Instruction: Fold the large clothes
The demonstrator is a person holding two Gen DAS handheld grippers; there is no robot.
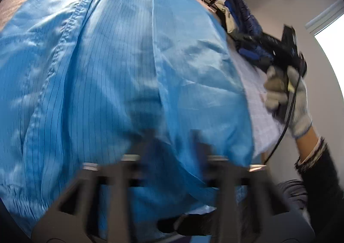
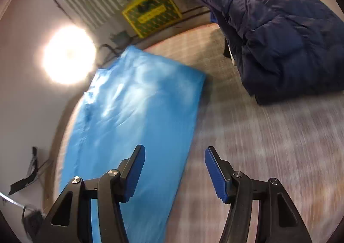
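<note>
A large light-blue striped garment [image 1: 120,66] fills the left wrist view, folded over with a seam down its left part. My left gripper [image 1: 174,135] is blurred just above it, fingers [image 1: 150,142] apart with nothing between them. In the right wrist view the same garment [image 2: 137,109] lies flat on the checked surface [image 2: 247,135]. My right gripper [image 2: 174,169] is open and empty over the garment's right edge. The right gripper also shows in the left wrist view [image 1: 286,49], held by a gloved hand [image 1: 298,101].
A dark navy padded jacket [image 2: 277,34] lies heaped at the far right of the surface. A yellow crate [image 2: 152,11] stands behind the surface. A bright lamp [image 2: 68,56] glares at the left. A rack with clothes [image 1: 234,13] is behind.
</note>
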